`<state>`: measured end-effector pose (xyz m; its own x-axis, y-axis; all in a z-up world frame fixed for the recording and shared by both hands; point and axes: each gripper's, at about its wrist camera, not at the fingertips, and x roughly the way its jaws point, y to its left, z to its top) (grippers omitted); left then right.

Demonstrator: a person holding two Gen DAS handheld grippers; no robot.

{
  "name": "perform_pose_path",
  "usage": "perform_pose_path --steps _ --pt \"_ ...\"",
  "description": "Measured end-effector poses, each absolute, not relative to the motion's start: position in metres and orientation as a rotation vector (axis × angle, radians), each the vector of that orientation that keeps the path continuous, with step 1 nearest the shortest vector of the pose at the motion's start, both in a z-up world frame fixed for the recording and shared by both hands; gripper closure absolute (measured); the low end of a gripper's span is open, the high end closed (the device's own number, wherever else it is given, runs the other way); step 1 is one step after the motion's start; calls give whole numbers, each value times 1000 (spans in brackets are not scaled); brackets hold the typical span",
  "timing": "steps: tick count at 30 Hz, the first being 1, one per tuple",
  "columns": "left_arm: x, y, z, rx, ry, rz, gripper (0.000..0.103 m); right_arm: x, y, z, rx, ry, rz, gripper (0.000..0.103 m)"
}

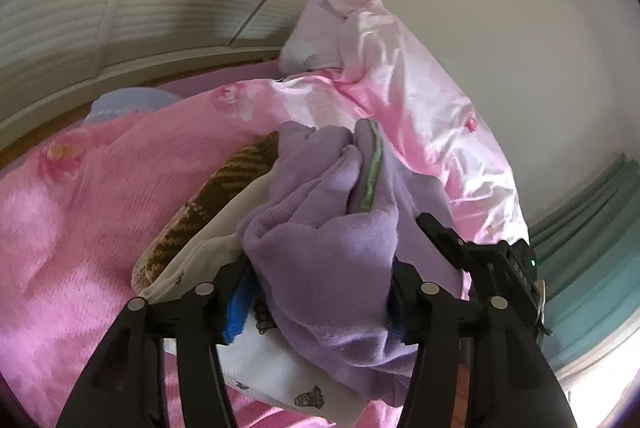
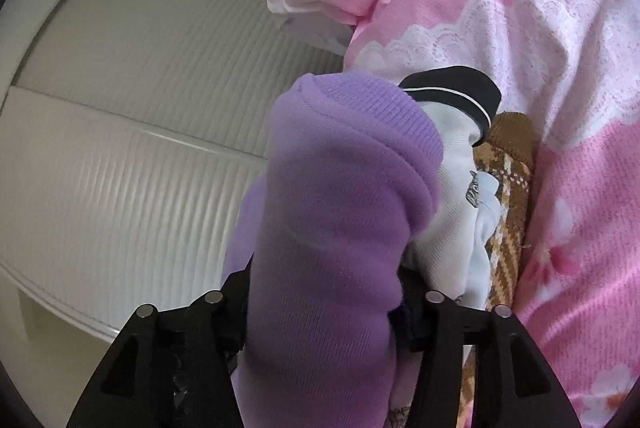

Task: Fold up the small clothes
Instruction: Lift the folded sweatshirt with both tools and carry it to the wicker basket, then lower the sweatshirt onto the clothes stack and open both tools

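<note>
Purple top (image 1: 320, 236) is bunched up near both cameras, above the pink blanket (image 1: 80, 228). Left gripper (image 1: 316, 288) and right gripper (image 2: 324, 292) each squeeze it tight. White shirt (image 2: 452, 196) lies underneath.

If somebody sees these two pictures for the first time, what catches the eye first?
First, the bunched purple garment, which fills the middle of both wrist views, with the left gripper and the right gripper each closed on it. Behind it spreads the pink blanket, and a white printed garment lies beside the purple one.
</note>
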<state>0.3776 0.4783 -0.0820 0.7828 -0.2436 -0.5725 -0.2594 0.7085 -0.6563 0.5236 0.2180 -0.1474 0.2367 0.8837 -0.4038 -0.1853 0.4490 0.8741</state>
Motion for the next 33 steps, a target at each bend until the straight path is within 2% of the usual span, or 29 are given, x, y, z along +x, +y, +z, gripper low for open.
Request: perform_pose_path --steps 4,6,8,14,20,25,28,33 --pt "372 472 -70 -766 697 11 42 521 215 -134 754 1064 833 35" --pt "369 470 -66 -749 699 22 41 515 207 -129 764 1037 808 20" --pt "364 469 -61 -745 700 30 41 512 197 -125 776 1022 770 11" --pt "348 465 -47 -698 693 83 40 499 184 -97 624 978 738 11" --pt "321 456 -15 -564 611 191 40 473 173 -68 412 860 677 11" --pt "326 409 9 -247 618 204 40 452 188 -52 176 733 651 11" --pt "330 383 9 -90 606 222 40 441 200 -48 -19 644 581 11" --pt "349 381 -14 -67 679 197 45 432 215 -50 -183 565 583 11"
